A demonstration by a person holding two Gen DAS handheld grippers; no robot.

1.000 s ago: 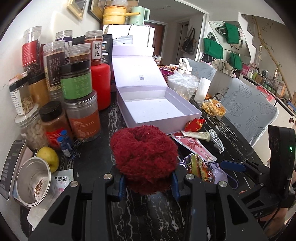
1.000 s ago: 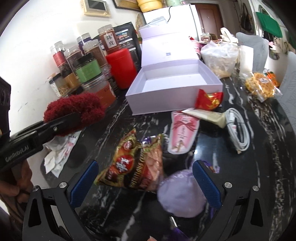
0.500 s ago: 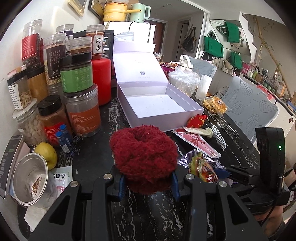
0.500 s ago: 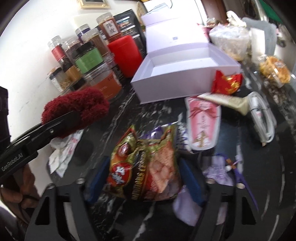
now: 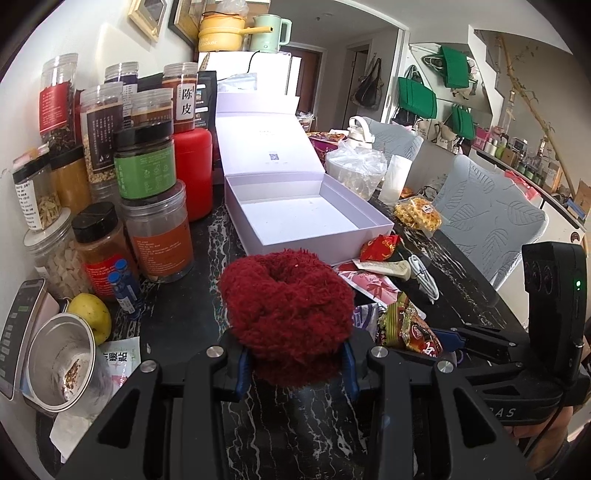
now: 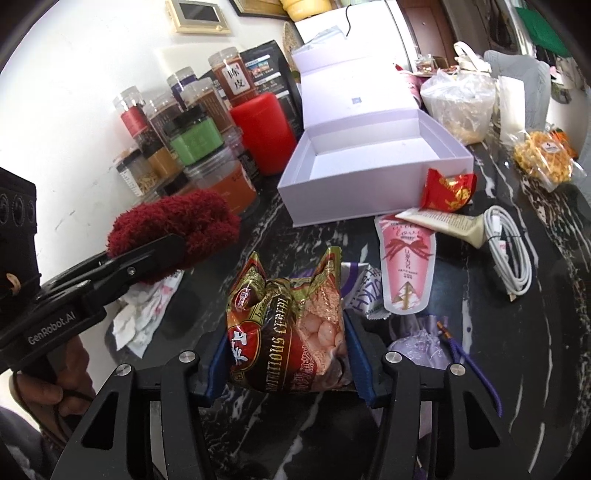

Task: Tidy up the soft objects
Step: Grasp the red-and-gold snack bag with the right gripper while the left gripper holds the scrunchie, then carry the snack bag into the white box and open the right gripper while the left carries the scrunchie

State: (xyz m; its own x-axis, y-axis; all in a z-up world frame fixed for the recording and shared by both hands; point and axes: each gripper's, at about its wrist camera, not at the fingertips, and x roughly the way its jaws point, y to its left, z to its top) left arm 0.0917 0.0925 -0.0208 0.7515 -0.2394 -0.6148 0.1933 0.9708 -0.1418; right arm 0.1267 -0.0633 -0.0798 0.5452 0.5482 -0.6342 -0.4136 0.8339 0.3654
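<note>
Left tool (image 5: pixel 295 363) clenched on fluffy red scrunchie (image 5: pixel 286 302), light, squashy, above tabletop (image 5: pixel 207 266); right tool (image 6: pixel 286 365) closing on crinkly snack bag (image 6: pixel 286 325), slippery foil, grip mid-body; open box (image 6: pixel 369 199) beyond

Cluttered black marble table (image 5: pixel 207 258), open box (image 5: pixel 373 218)

I read "陈皮" on the white label of a tall jar (image 5: pixel 183 99) at the far left among the jars. The yellow pot (image 5: pixel 220 33) on the fridge says "Cooker" (a word before it is too small for me). The snack bag (image 6: pixel 291 332) near my right gripper shows "NUTRITIOUS CEREAL". The left gripper (image 6: pixel 177 247) body carries "GenRobot.AI". A near-left sachet (image 5: pixel 118 360) bears "暖贴".
</note>
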